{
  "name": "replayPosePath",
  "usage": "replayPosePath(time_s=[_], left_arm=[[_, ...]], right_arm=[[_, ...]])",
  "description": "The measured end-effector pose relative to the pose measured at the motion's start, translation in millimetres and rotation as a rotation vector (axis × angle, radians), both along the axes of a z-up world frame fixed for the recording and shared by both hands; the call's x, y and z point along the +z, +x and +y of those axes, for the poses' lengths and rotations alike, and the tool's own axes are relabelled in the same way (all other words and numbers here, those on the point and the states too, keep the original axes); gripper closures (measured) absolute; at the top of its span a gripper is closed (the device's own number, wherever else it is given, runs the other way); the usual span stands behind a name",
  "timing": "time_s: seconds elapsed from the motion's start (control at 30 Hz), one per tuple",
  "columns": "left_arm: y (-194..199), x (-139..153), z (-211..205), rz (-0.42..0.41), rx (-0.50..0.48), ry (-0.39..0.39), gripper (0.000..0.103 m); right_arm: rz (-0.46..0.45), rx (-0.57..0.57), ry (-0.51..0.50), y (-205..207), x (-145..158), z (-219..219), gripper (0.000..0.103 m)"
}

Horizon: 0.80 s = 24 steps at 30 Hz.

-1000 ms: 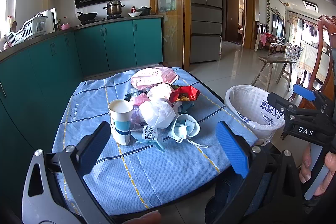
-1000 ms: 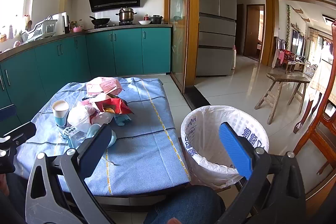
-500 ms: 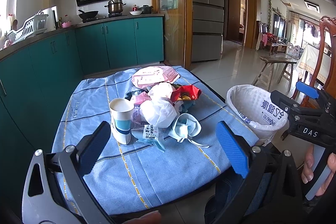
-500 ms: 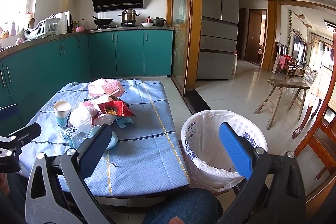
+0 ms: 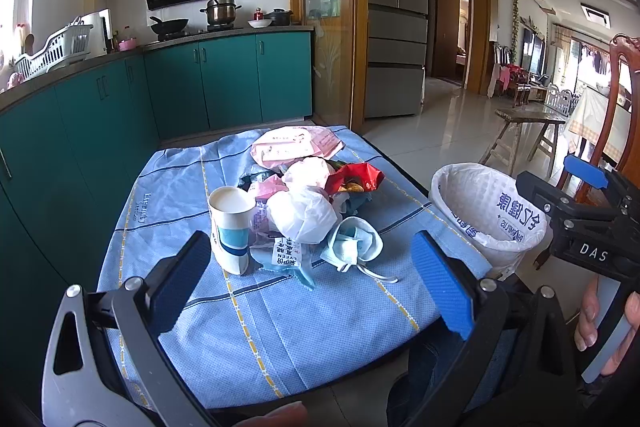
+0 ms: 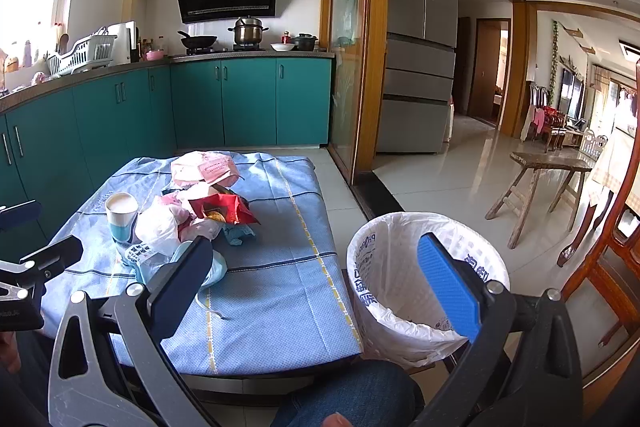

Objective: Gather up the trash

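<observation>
Judging by the frames, you have barely begun: the trash heap (image 5: 308,203) sits whole on the bench (image 5: 280,327), with the paper cup (image 5: 231,227) at its 9 o'clock edge, the face mask (image 5: 354,241) at 5 o'clock and the red snack bag (image 5: 354,177) toward 1 o'clock. The lined bin (image 6: 424,287) stands just beside the bench, apparently empty. Your left gripper (image 5: 312,287) and right gripper (image 6: 316,279) both hang spread wide, grasping nothing. Everything is left to collect.

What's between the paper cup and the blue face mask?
In the left wrist view, a white plastic bag bulges between the paper cup and blue face mask.
</observation>
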<state>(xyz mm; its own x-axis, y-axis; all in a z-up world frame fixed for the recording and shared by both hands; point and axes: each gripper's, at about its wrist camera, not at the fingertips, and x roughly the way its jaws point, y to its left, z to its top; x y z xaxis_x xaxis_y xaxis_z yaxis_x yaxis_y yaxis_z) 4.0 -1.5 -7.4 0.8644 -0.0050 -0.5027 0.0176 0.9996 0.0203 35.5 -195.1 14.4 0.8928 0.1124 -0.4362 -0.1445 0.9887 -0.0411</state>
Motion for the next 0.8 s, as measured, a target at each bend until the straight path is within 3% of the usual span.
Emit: replayPosePath(time_s=[0.8], left_arm=[[1.7, -1.1, -2.6, 0.016, -0.002, 0.004, 0.003]], right_arm=[[0.007, -0.038, -0.014, -0.4, -4.1, -9.2, 0.003]])
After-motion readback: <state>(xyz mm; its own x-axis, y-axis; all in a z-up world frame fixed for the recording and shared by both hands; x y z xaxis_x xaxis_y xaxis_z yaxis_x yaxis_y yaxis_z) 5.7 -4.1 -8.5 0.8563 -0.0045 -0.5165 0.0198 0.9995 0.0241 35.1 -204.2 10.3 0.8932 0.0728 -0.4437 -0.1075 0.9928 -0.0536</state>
